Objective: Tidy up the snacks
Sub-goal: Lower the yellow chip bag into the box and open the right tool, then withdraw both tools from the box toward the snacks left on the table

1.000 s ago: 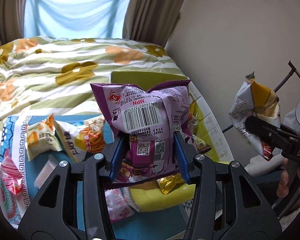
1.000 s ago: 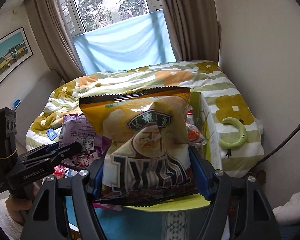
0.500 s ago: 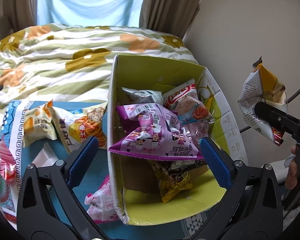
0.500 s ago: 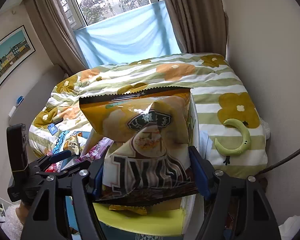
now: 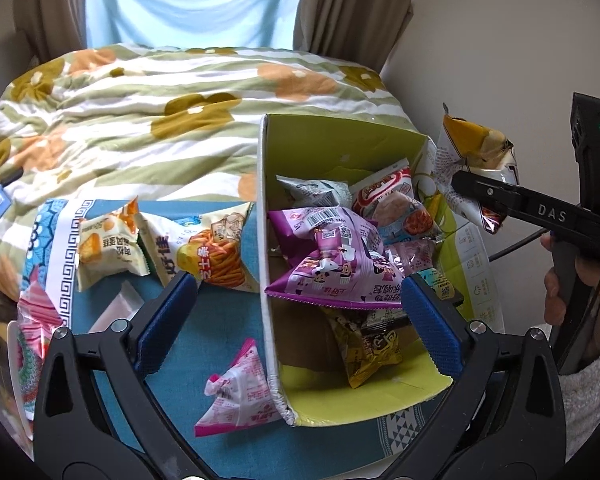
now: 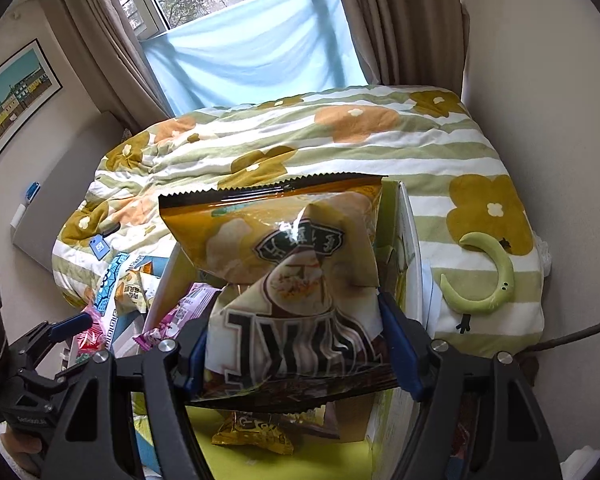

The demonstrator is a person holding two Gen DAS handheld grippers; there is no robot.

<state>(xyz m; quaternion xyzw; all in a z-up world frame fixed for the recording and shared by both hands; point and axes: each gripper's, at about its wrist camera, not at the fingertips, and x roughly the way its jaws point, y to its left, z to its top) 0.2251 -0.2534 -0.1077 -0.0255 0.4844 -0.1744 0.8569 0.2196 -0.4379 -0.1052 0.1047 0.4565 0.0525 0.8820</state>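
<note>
Much of the green box is hidden behind the orange chip bag; a yellow packet beneath is perhaps half covered.

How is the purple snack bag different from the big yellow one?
The purple bag lies loose inside the green box; the yellow bag is clamped upright in the right gripper, above the box. The purple one looks smaller. Both are crinkly sealed packets.

Black left gripper frame with blue ribbed pads, silver screws; fuzzy grey-white sleeve.
</note>
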